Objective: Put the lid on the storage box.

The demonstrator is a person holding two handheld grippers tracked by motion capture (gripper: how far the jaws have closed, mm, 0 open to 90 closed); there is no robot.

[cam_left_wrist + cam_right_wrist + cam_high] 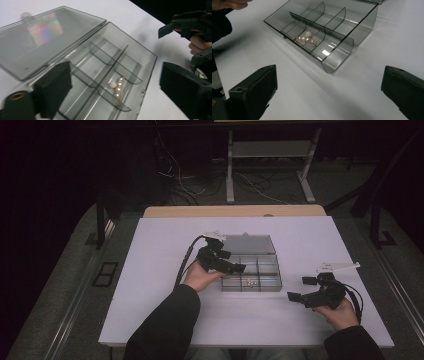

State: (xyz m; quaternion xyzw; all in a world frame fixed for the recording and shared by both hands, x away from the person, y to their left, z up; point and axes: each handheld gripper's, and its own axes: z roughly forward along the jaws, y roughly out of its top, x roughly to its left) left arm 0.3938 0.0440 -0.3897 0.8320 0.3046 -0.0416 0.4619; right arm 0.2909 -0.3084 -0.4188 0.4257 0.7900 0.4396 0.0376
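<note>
A smoky clear plastic compartment box (276, 279) lies open mid-table, its lid (247, 244) laid flat behind it. A gold piece of jewellery with pearls (250, 281) rests in a front middle compartment, also visible as the jewellery (117, 87) and jewellery (303, 38). My left gripper (232, 261) hovers over the box's left side, jaws open, nothing between them. My right gripper (300, 288) is held low to the right of the box, apart from it, open and empty. In the left gripper view the right gripper (180, 42) appears beyond the box wall (147, 72).
The box sits on a white board (165, 295) over a wooden tabletop (235, 211). Bare white surface lies in front of the box wall (337, 60) and on both sides. Cables and a metal stand (230, 170) are on the floor behind. A black post (100, 220) stands at the left.
</note>
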